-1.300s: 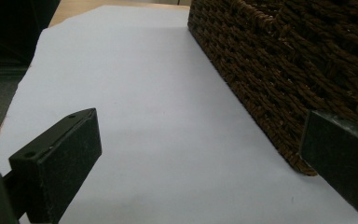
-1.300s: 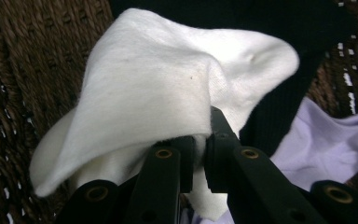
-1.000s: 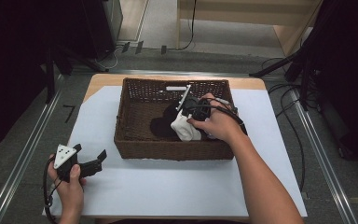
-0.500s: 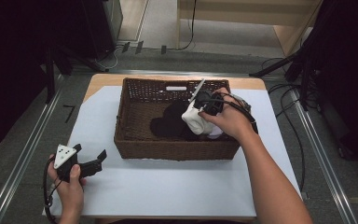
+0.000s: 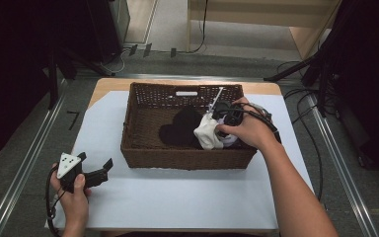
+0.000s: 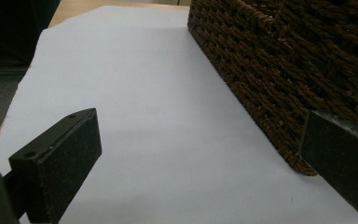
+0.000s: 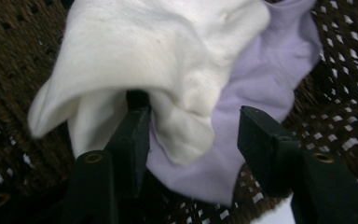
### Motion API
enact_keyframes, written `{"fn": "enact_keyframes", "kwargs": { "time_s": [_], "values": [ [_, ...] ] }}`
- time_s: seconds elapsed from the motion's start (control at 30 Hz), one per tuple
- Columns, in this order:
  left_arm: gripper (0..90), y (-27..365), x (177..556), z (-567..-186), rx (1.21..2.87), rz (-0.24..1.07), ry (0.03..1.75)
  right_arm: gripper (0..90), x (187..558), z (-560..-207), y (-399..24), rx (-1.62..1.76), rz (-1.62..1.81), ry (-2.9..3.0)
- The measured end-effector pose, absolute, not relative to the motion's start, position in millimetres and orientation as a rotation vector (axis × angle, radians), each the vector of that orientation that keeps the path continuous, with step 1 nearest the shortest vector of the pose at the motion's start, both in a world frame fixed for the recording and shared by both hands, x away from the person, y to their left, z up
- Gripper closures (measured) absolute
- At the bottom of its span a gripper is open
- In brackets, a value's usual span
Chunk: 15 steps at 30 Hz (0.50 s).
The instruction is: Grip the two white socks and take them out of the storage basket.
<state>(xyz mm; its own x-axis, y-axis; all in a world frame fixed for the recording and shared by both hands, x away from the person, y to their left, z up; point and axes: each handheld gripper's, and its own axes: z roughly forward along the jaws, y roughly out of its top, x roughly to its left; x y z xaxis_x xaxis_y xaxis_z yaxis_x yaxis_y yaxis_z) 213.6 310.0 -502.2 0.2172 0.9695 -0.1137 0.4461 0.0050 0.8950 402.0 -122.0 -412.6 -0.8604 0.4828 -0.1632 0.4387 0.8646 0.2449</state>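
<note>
While the left gripper (image 5: 91, 174) is held open over the white sheet (image 5: 177, 197), white cloth (image 7: 168, 51) is draped on the right gripper (image 7: 191, 135).
Its jaws are parted inside the wicker basket (image 5: 143, 148), over lilac cloth (image 7: 265, 70).

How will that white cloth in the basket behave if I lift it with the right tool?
Probably floppy: the white cloth already droops in soft folds over the right tool, whose jaws stand apart. Likely light, since it bunches loosely. It may drag the lilac cloth lying against it, or snag on the woven basket.
</note>
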Motion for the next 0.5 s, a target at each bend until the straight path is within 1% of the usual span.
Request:
{"fn": "enact_keyframes", "kwargs": {
  "time_s": [0.13,0.2,0.23,0.33,0.43,0.5],
  "values": [
    [0.0,310,214,-502,1.584,0.731,1.370,39.8,401,-403,-131,0.741,0.357,2.813],
    [0.0,310,214,-502,1.584,0.733,1.370,36.9,399,-395,-128,0.734,0.379,2.833],
    [0.0,310,214,-502,1.584,0.733,1.370,36.9,399,-395,-128,0.734,0.379,2.833],
    [0.0,310,214,-502,1.583,0.732,1.371,32.9,397,-387,-118,0.708,0.417,2.850],
    [0.0,309,214,-502,1.581,0.731,1.371,27.7,394,-381,-99,0.673,0.458,2.875],
    [0.0,310,214,-502,1.582,0.727,1.370,26.6,393,-381,-94,0.664,0.460,2.877]
  ]
}}
